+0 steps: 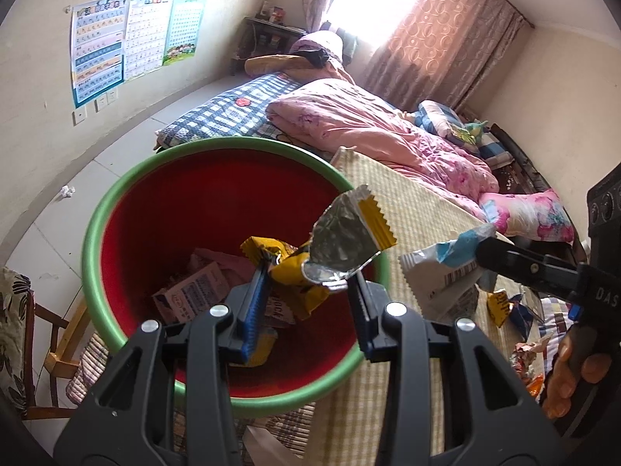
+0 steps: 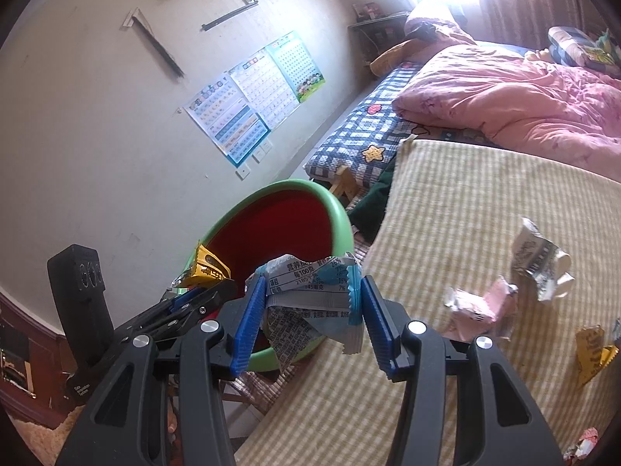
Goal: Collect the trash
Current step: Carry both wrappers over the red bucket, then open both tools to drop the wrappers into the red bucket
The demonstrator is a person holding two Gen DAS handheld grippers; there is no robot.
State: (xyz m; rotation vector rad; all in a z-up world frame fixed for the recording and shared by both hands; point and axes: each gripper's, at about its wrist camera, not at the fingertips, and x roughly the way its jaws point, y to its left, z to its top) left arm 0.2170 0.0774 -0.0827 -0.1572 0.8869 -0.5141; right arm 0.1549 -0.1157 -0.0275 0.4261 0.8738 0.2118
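The left gripper [image 1: 306,275] hangs over the green-rimmed red bin [image 1: 116,202], its jaws spread with a yellow foil wrapper [image 1: 341,240] between them. The wrapper looks barely caught, if at all, touching mainly the left pad, though the fisheye leaves that unclear. Its silver end leans toward the bin's near-right rim, so a loose release could tip it back onto the striped mat [image 1: 407,202].

The right gripper [image 2: 310,303] is clenched on a white-and-blue wrapper [image 2: 306,275] just beside the bin, above the mat's near-left corner and not yet over the opening. Letting go here would drop it short, or between bin and bed.

The two grippers sit close and could knock together at the rim.

A crumpled white wrapper [image 2: 539,268], a pink wrapper [image 2: 481,306] and a yellow scrap [image 2: 592,349] lie toward the mat's right edge.
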